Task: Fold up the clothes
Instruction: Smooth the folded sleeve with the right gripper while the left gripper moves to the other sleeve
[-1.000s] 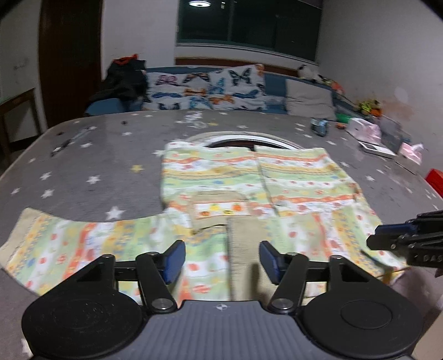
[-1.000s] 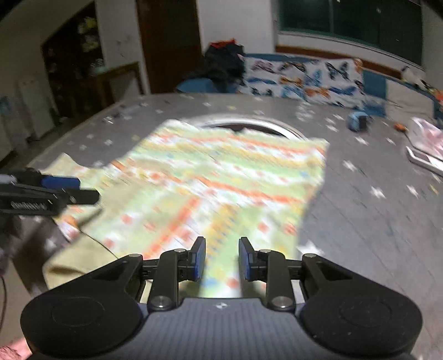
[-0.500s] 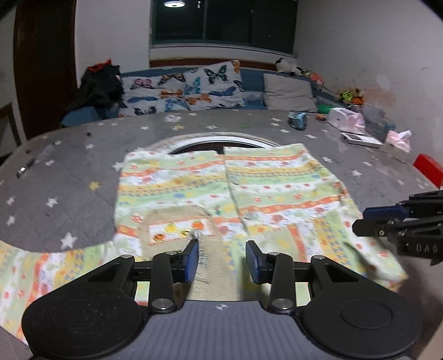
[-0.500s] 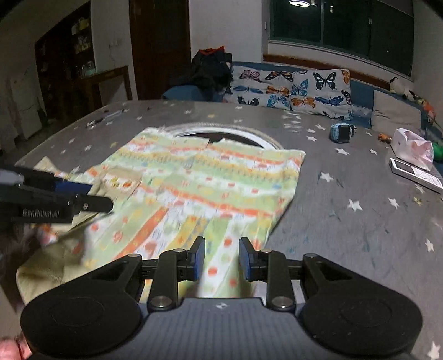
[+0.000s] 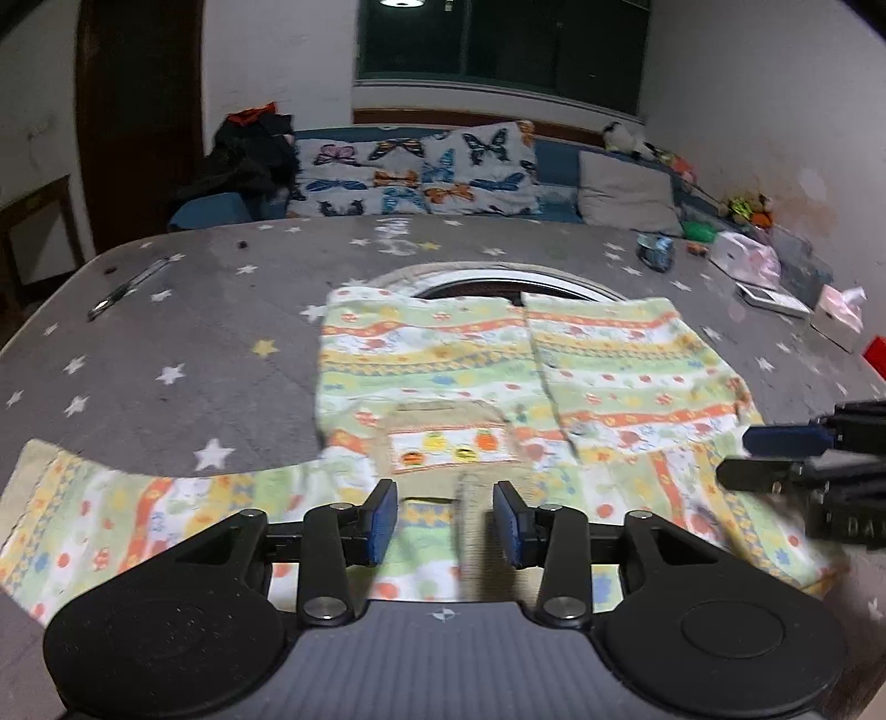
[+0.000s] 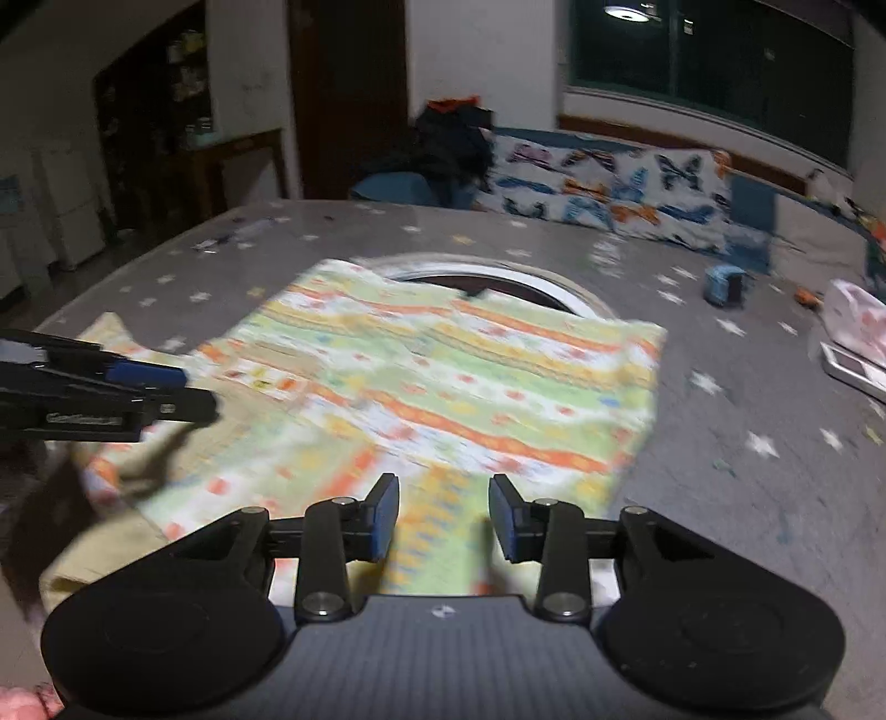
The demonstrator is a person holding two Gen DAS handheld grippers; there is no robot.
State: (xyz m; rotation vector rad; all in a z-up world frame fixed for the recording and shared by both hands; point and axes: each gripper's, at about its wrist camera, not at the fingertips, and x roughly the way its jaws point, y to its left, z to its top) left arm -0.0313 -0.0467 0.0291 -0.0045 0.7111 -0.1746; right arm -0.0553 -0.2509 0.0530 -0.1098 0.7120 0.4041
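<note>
While the striped shirt (image 5: 498, 376) lies spread flat on the starry worktop (image 5: 183, 332), the left hand-held gripper (image 5: 446, 512) hovers at its near collar edge, jaws having just eased apart a touch, pressing nothing. It looks soft, light, floppy: pinch a hem or a sleeve. Over on the right view, the right hand-held gripper (image 6: 443, 515) has just been opening above the shirt's near edge, cloth below, not clamped.

The room is dim, lit by a round ceiling lamp (image 5: 400, 3) reflected in the dark window (image 6: 714, 72) far ahead of each claw. Motion blur smears the patterned garment (image 6: 443, 387) just beyond the right claw's fingers. Fisheye bending curves walls and blackens the corners. Soft shadows lie under the claws.
</note>
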